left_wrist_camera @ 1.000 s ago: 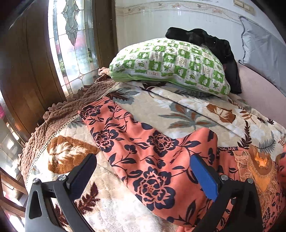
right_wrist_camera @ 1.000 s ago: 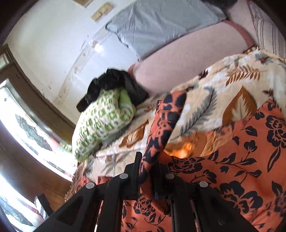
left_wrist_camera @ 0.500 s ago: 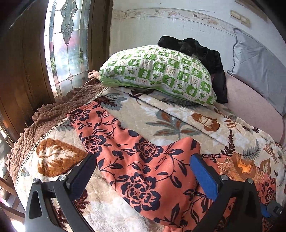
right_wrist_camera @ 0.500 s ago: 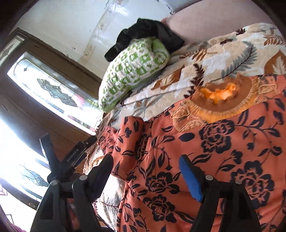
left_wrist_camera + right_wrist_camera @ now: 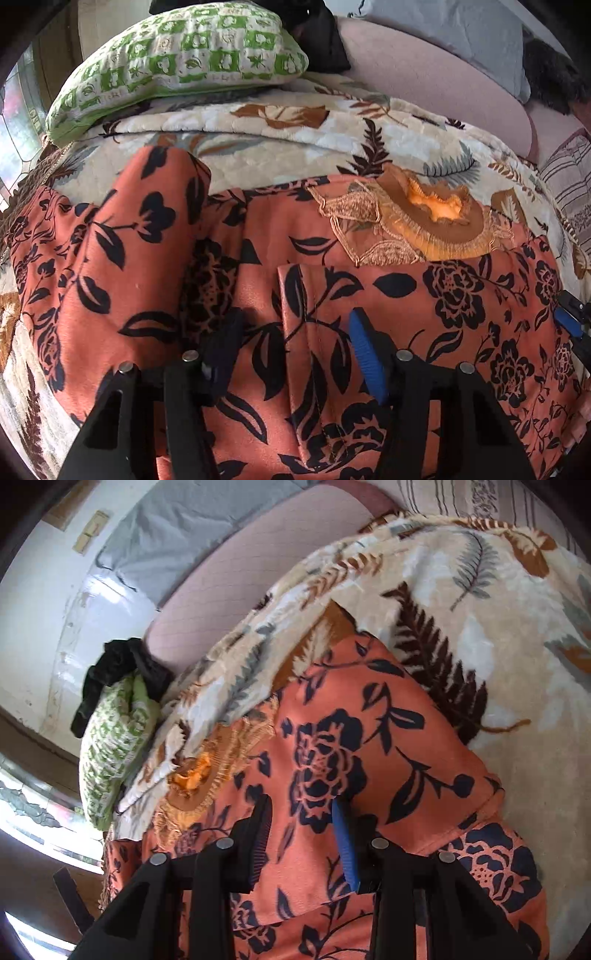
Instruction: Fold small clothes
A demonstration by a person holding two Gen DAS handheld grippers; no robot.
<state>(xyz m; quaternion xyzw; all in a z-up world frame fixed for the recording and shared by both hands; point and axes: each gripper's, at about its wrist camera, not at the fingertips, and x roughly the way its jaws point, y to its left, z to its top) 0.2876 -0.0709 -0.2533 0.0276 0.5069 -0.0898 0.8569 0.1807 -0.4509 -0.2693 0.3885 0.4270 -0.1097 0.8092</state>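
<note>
An orange garment with dark floral print (image 5: 461, 302) lies spread on the bed, its embroidered neckline (image 5: 417, 225) toward the pillows. Its left sleeve (image 5: 140, 236) is folded in over the body. My left gripper (image 5: 295, 343) hangs low over the garment's middle, jaws part open, with a fabric edge lying between them. My right gripper (image 5: 301, 834) is also part open, pressed close over the garment's right sleeve (image 5: 369, 738), which is folded in; fabric sits between the jaws. The right gripper's blue pad also shows at the left wrist view's right edge (image 5: 567, 325).
A leaf-print blanket (image 5: 295, 147) covers the bed. A green checked pillow (image 5: 177, 59) with black clothing (image 5: 317, 40) behind it lies at the head, by a pink headboard cushion (image 5: 436, 70) and a grey pillow (image 5: 461, 26). A stained-glass window (image 5: 33, 812) is at the left.
The right gripper let go of the sleeve it held a second ago and moved onto the garment's right side. The left gripper moved right and down, close over the garment's middle; its jaws narrowed.
</note>
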